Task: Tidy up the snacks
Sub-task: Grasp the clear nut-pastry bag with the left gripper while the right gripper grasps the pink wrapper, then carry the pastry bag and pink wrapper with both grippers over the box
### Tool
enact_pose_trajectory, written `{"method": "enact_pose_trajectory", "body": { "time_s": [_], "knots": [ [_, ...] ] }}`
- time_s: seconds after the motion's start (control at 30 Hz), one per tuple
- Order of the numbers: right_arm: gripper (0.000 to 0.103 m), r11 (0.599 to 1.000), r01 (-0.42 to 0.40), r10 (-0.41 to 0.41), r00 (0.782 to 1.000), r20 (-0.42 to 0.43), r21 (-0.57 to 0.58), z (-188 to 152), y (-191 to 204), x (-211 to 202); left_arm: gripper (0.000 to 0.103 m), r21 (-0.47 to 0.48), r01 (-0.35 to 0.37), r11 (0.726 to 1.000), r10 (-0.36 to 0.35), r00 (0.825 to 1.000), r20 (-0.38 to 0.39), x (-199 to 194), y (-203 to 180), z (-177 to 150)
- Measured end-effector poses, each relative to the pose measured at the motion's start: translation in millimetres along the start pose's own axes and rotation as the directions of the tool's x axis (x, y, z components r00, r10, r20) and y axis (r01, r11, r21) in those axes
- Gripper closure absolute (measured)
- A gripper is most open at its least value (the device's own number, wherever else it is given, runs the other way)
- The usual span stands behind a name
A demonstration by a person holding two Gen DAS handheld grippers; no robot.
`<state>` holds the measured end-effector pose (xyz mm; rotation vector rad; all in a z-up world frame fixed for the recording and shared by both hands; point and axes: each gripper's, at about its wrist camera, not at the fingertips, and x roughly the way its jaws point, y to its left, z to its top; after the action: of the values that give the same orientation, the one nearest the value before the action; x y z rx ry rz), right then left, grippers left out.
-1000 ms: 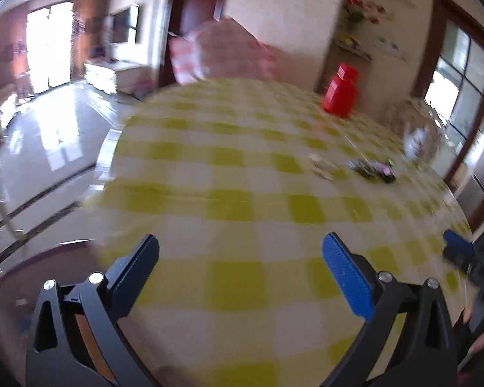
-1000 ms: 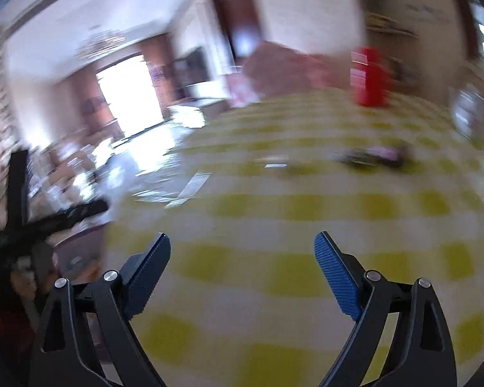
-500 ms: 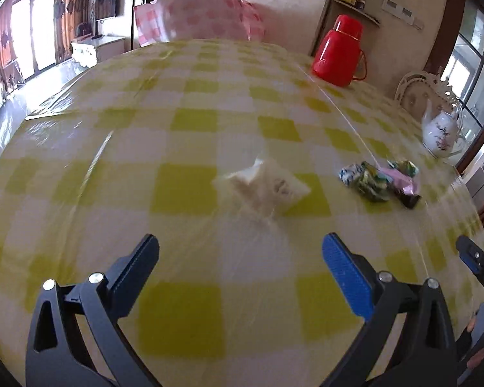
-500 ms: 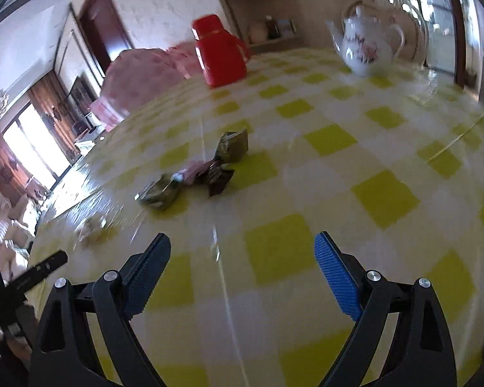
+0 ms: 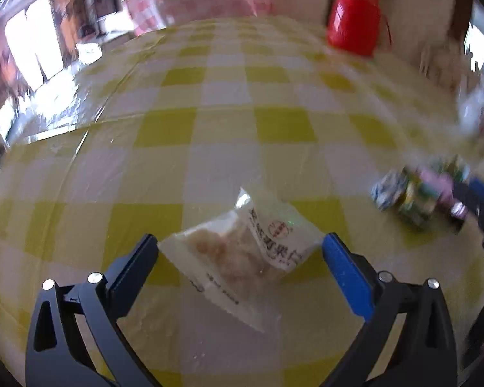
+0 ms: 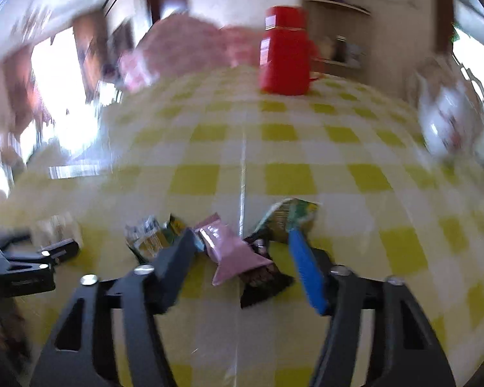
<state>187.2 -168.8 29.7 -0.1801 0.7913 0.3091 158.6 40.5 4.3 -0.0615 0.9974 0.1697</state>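
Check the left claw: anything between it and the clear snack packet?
Nothing visible. The clear snack packet lies flat on the checked tablecloth, already between the open fingers of the left claw, neither pad pressing it. The pile of small wrapped snacks sits off to the right, clear of it.

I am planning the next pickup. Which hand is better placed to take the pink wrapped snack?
Right. The right gripper already straddles the pink wrapped snack, its fingers closing around it. The left gripper sits open around the white translucent snack packet instead.

Left tool [image 5: 240,246] straddles a clear snack packet [image 5: 242,251] (jaws wide) on the checked tablecloth [image 5: 209,129].
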Motion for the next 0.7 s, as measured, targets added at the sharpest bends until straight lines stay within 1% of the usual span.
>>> {"method": "enact_pose_trajectory", "body": {
  "time_s": [0.03, 0.1, 0.13, 0.17, 0.2, 0.23, 0.27, 0.3, 0.33, 0.4, 0.47, 0.53, 0.6, 0.7],
  "knots": [
    [0.05, 0.999, 0.017, -0.019, 0.999, -0.039, -0.046, 0, 7, 10, 0.002, 0.014, 0.006, 1.0, -0.006, 1.0, 0.0, -1, -2, -1],
    [0.047, 0.994, 0.048, -0.055, 0.997, -0.062, -0.097, 0, 16, 18, 0.002, 0.025, 0.012, 1.0, -0.012, 1.0, 0.001, -2, -3, -2],
    [0.047, 0.993, 0.049, -0.056, 0.996, -0.068, -0.104, 2, 19, 20, 0.003, 0.034, 0.015, 0.999, -0.015, 1.0, 0.003, -3, -3, -3],
    [0.049, 0.992, 0.053, -0.061, 0.996, -0.069, -0.115, 2, 21, 22, 0.01, 0.054, 0.024, 0.998, -0.025, 1.0, 0.012, -5, -6, -4],
    [0.065, 0.989, 0.068, -0.076, 0.995, -0.058, -0.13, 2, 24, 20, 0.015, 0.075, 0.036, 0.997, -0.037, 0.999, 0.022, -7, -7, -8],
    [0.065, 0.989, 0.06, -0.067, 0.997, -0.05, -0.133, 0, 27, 17, 0.03, 0.1, 0.048, 0.994, -0.051, 0.998, 0.034, -11, -10, -11],
    [0.066, 0.992, 0.034, -0.039, 0.999, -0.036, -0.12, -1, 28, 11, 0.05, 0.126, 0.065, 0.99, -0.071, 0.996, 0.047, -14, -13, -14],
    [0.067, 0.995, 0.019, -0.02, 1.0, -0.003, -0.101, -4, 29, 0, 0.061, 0.159, 0.078, 0.984, -0.088, 0.994, 0.06, -21, -16, -20],
    [0.067, 0.996, 0.021, -0.019, 1.0, 0.021, -0.089, -7, 30, -10, 0.065, 0.171, 0.08, 0.982, -0.092, 0.994, 0.062, -24, -18, -25],
    [0.067, 0.998, -0.019, 0.023, 0.998, 0.067, -0.061, -17, 33, -37, 0.066, 0.175, 0.123, 0.977, -0.136, 0.989, 0.062, -32, -15, -35],
    [0.067, 0.998, -0.035, 0.04, 0.995, 0.086, -0.055, -28, 36, -60, 0.066, 0.163, 0.17, 0.972, -0.182, 0.981, 0.064, -42, -5, -47],
    [0.067, 0.998, -0.022, 0.027, 0.997, 0.073, -0.065, -45, 43, -83, 0.066, 0.158, 0.197, 0.968, -0.21, 0.975, 0.072, -50, 2, -55],
    [0.067, 0.998, 0.0, 0.003, 0.999, 0.049, -0.068, -61, 48, -97, 0.066, 0.153, 0.226, 0.962, -0.24, 0.968, 0.078, -64, 11, -66],
    [0.067, 0.999, 0.022, -0.02, 0.999, 0.039, -0.046, -90, 50, -121, 0.066, 0.167, 0.248, 0.954, -0.265, 0.961, 0.085, -84, 18, -85]
  ]
}}
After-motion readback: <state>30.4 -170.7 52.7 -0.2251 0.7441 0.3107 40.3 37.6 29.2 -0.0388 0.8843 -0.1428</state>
